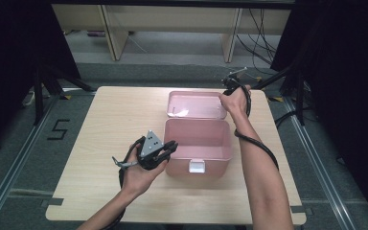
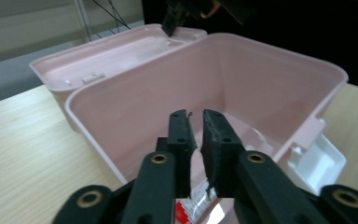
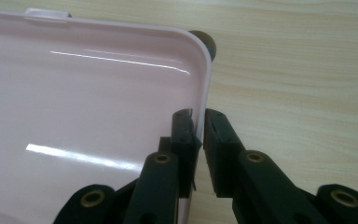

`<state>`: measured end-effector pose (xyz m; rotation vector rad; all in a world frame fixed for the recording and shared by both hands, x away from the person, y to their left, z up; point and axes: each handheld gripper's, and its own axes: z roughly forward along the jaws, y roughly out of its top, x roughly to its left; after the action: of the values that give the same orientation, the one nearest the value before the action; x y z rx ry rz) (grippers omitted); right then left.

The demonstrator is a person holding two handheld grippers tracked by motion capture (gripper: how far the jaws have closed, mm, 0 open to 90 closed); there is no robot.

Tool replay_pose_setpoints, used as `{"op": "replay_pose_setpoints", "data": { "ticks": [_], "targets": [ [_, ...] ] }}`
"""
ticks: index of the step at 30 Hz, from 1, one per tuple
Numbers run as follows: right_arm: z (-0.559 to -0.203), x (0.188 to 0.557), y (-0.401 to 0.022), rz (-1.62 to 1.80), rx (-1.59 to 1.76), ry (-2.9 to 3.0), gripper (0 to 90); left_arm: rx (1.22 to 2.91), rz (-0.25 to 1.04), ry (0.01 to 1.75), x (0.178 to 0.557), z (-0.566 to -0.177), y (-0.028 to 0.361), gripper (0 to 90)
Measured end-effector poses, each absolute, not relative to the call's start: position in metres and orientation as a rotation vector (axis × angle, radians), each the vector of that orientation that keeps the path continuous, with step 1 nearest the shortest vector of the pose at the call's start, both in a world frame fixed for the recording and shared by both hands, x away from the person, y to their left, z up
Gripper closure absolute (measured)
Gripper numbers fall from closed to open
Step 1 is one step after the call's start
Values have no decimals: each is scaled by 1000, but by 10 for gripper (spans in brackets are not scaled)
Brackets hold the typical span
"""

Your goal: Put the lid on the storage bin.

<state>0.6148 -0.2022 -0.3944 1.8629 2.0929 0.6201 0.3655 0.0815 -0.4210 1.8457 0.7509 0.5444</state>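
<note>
While the right gripper [image 3: 196, 135] pinches the rim of the flat pink plastic lid [image 1: 196, 104] at its far right corner, it should hold that edge steady so the open pink plastic box [image 1: 199, 146] stays wide. The left gripper [image 2: 196, 135], jaws nearly together on a thin clear wrapper with a red end [image 2: 191, 207], hangs over the box's near left rim; lower it well inside before letting go. The box sits mid-table, glossy, rounded corners, white latch [image 1: 196, 166] in front
</note>
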Motion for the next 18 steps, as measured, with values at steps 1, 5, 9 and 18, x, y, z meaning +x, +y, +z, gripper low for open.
{"op": "replay_pose_setpoints", "data": {
  "ticks": [1, 5, 9, 18],
  "targets": [
    [-394, 615, -202, 605, 1880, 2094, 820, 1843, 538, 745, 365, -422, 81, 841],
    [-389, 617, -202, 578, 1948, 2106, 810, 1843, 530, 741, 362, -424, 81, 852],
    [-381, 616, -204, 555, 1938, 2134, 815, 1845, 539, 731, 360, -426, 81, 861],
    [-376, 612, -202, 513, 1983, 2156, 829, 1850, 535, 723, 357, -430, 79, 883]
  ]
}}
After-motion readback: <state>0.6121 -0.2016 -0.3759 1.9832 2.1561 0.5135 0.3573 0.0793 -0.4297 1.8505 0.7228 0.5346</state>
